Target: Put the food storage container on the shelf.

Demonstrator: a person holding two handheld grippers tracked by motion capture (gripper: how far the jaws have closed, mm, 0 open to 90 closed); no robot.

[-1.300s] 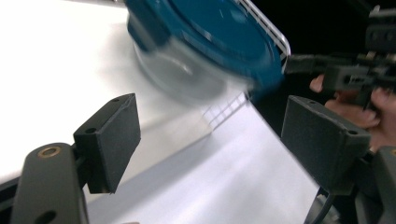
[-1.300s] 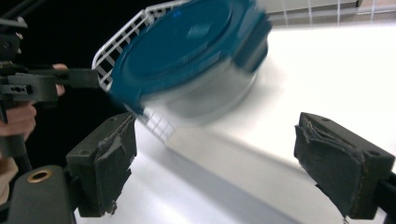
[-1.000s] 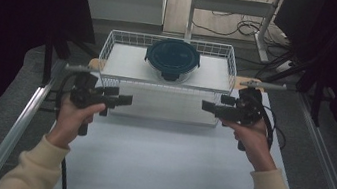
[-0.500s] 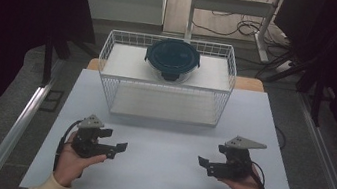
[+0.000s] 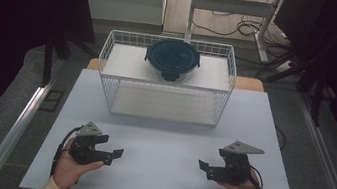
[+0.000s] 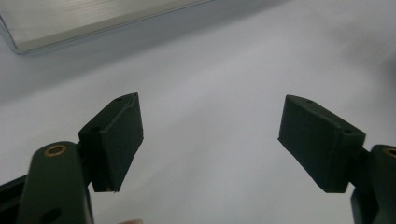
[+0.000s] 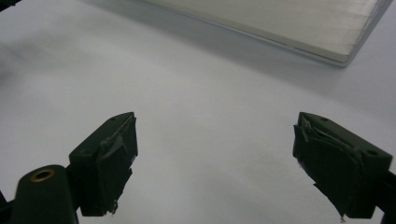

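Lidded container (image 5: 172, 60), dark blue, sits inside the wire basket (image 5: 109, 73) at the table's (image 5: 158, 184) far edge. Left gripper (image 5: 117, 153) and right gripper (image 5: 202, 166) rest low near the front edge, well apart, jaws spread, nothing between them.

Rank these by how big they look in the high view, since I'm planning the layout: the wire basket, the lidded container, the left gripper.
1. Wire basket, clearly largest.
2. Lidded container, inside the basket.
3. Left gripper, looks about as big as the container; it is nearer the camera, so this order is unsure.
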